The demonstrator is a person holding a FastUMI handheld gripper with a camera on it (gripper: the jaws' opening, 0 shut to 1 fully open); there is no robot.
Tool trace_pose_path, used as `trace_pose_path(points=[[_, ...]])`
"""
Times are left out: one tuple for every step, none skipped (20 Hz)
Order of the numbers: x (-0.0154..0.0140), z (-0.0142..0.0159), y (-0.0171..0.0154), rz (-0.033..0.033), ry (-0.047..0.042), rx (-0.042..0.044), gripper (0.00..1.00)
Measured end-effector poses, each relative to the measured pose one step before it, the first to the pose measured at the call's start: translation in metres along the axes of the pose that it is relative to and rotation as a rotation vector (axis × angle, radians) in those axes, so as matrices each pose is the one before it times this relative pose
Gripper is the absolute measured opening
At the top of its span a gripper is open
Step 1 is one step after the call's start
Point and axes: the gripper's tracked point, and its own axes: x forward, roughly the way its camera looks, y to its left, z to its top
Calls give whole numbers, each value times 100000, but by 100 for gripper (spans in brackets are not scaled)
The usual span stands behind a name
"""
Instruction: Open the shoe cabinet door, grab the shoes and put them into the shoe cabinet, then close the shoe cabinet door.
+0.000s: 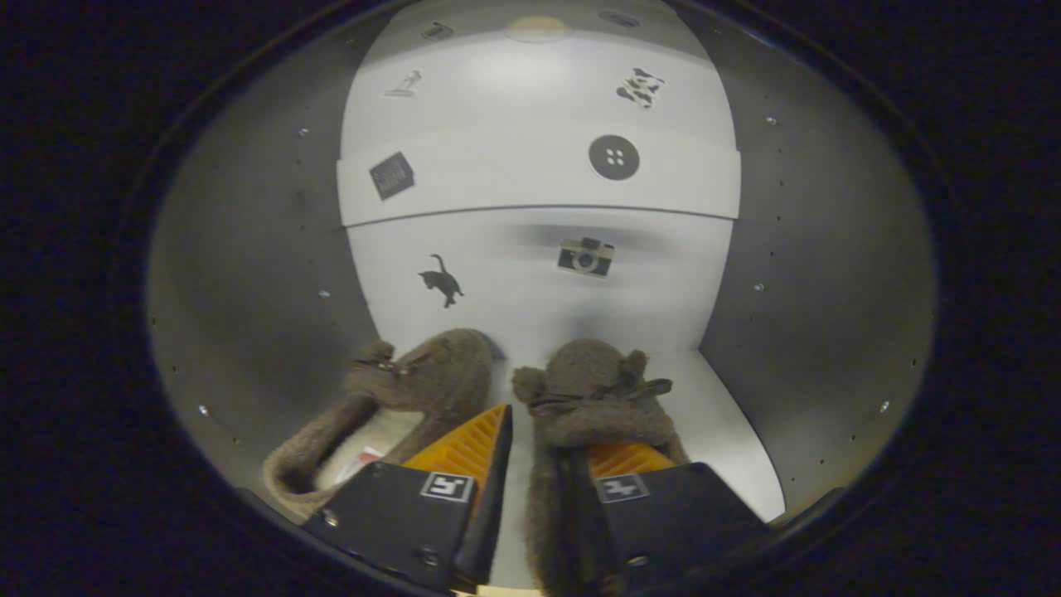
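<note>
Gripper (530, 464) reaches into the shoe cabinet (249, 274), its two fingers spread apart with a bare strip of shelf floor (721, 431) showing between them. One fuzzy brown slipper (390, 406) lies at the left finger, partly under it. A second fuzzy slipper (593, 390) lies by the right finger, its side wall against that finger's inner face. Both toes point at the white back panel (530, 282), which carries a cat sticker (442, 282), a camera sticker (586, 256) and a button sticker (614, 157).

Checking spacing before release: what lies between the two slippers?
Bare white cabinet floor separates the left slipper from the right slipper, in the gripper view; the gripper is open.
</note>
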Motion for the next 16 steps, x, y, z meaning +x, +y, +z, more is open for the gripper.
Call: trace_pose_path(points=[[-661, 65, -45, -823, -1010, -593, 54], [-829, 200, -27, -892, -1879, -657, 67], [-734, -64, -116, -828, -1757, -286, 72], [-859, -42, -33, -807, -995, -486, 73], [-964, 52, -16, -150, -1097, -350, 78], [-904, 489, -94, -559, -2656, -1107, 80], [-1052, 464, -431, -1605, -2433, -1948, 80], [-1363, 617, -265, -796, -2409, -1432, 80], [-1522, 652, 91, 320, -2813, -292, 80], [-1703, 617, 18, -10, -2767, 600, 80], [-1893, 564, 51, 445, -2364, 679, 80], [-2076, 668, 159, 565, -2456, 815, 80], [-2133, 477, 200, 849, -2231, 399, 81], [-2365, 644, 272, 846, -2506, 468, 83], [-2509, 529, 431, 1326, -2497, 592, 89], [-2502, 498, 376, 1190, -2305, -500, 95]])
